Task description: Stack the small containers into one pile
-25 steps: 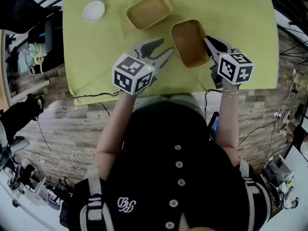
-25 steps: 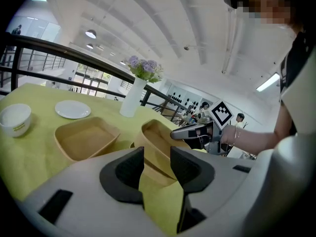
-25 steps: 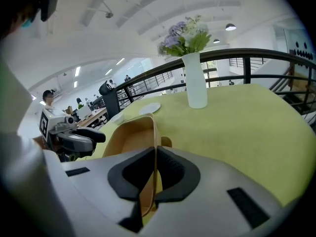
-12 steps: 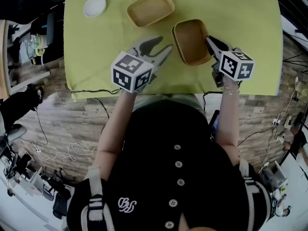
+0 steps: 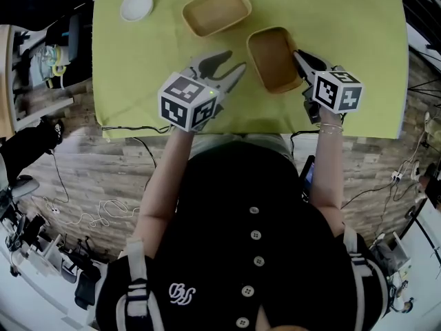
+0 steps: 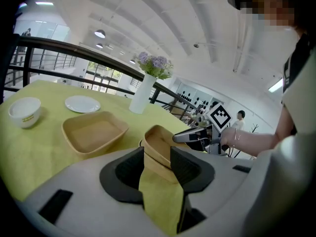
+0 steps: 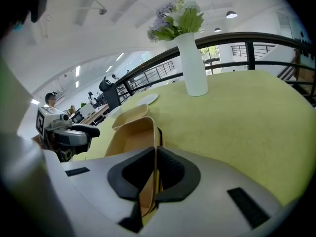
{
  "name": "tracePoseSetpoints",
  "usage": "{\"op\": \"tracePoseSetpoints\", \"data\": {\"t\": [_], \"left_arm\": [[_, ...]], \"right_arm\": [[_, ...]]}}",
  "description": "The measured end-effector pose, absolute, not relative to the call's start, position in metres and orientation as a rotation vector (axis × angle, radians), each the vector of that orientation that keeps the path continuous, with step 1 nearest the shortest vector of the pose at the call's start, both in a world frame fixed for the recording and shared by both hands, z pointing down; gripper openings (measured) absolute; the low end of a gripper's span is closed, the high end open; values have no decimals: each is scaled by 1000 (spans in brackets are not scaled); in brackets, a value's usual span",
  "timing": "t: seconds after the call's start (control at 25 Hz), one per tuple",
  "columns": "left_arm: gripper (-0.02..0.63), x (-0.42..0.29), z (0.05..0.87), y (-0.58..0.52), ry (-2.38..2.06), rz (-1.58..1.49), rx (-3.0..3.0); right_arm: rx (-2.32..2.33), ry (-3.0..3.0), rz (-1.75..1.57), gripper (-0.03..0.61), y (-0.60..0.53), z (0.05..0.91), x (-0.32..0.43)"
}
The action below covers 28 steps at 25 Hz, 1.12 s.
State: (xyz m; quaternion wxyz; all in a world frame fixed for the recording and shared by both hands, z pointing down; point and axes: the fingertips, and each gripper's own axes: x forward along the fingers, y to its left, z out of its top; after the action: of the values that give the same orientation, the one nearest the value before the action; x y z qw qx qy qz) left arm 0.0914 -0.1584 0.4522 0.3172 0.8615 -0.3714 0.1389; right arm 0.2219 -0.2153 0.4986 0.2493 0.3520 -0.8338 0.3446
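Note:
Two tan rectangular containers sit on the green tablecloth [image 5: 138, 67]. The far container [image 5: 216, 9] lies apart at the back, also seen as the far container [image 6: 94, 131] on the left. My right gripper [image 5: 299, 57] is shut on the right wall of the near container [image 5: 273, 58]; that thin wall is pinched between the pads of the right gripper [image 7: 154, 154], with the near container [image 7: 131, 135] tilted beyond them. My left gripper [image 5: 234, 62] stands open just left of it. The near container [image 6: 159, 139] shows past the jaws of the left gripper [image 6: 158, 156], with only cloth between them.
A small white bowl [image 5: 136, 5] rests at the back left. A white plate [image 6: 82, 103] and a white vase of flowers [image 7: 191, 65] stand farther back. The table's front edge [image 5: 207, 126] runs just under both grippers. A dark railing lies beyond the table.
My right gripper and the container in it have sunk slightly toward the cloth. My left gripper has stayed almost in place.

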Motion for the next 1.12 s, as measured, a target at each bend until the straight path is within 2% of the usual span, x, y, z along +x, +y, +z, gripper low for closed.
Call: {"op": "tracePoseSetpoints", "data": {"t": [0.28, 0.88, 1.12], "left_arm": [[161, 91, 452, -157, -968, 375, 2269], [165, 86, 454, -156, -943, 412, 2291], [202, 78, 452, -164, -926, 462, 2314]], "right_arm": [[982, -2242, 905, 37, -214, 505, 221], [1076, -2230, 799, 155, -214, 505, 221], [1157, -2234, 645, 158, -213, 482, 209]]}}
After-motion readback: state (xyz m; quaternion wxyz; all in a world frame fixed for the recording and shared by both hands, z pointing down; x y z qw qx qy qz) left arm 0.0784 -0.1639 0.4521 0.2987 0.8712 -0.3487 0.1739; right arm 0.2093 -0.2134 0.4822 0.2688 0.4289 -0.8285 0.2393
